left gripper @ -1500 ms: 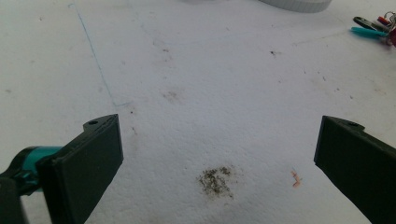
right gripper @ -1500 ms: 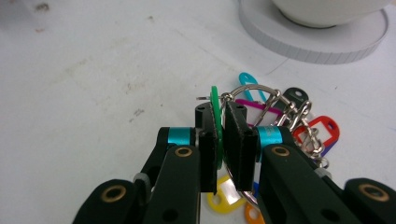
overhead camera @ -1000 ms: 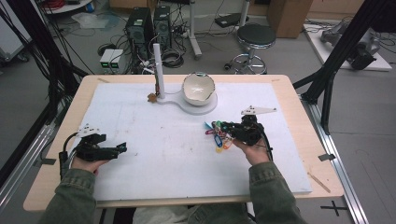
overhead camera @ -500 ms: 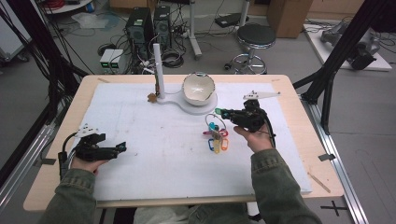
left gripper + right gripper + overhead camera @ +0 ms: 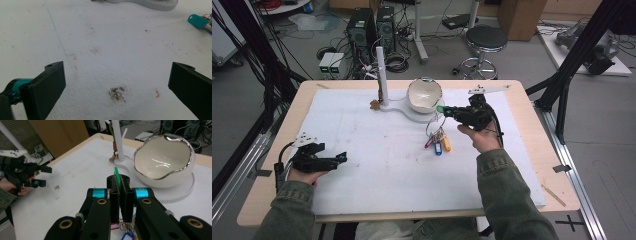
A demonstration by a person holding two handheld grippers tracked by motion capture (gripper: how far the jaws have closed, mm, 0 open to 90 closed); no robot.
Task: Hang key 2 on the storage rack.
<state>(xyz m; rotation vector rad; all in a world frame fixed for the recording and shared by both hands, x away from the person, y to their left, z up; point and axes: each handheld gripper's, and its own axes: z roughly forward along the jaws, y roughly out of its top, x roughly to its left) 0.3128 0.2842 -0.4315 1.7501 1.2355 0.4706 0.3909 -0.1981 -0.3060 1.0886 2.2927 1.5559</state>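
Right claw (image 5: 447,111) pressed together on the green tag (image 5: 116,178) of the key bunch (image 5: 438,141), just beside the white bowl (image 5: 424,95). Tag stands upright between the pads; remaining keys and coloured tags dangle beneath the claw, over the surface (image 5: 377,165), on the near side of the bowl. Left claw (image 5: 339,158) spread wide, nothing between its jaws, well apart from the bowl at the near left. White post (image 5: 382,75) stands just left of the bowl.
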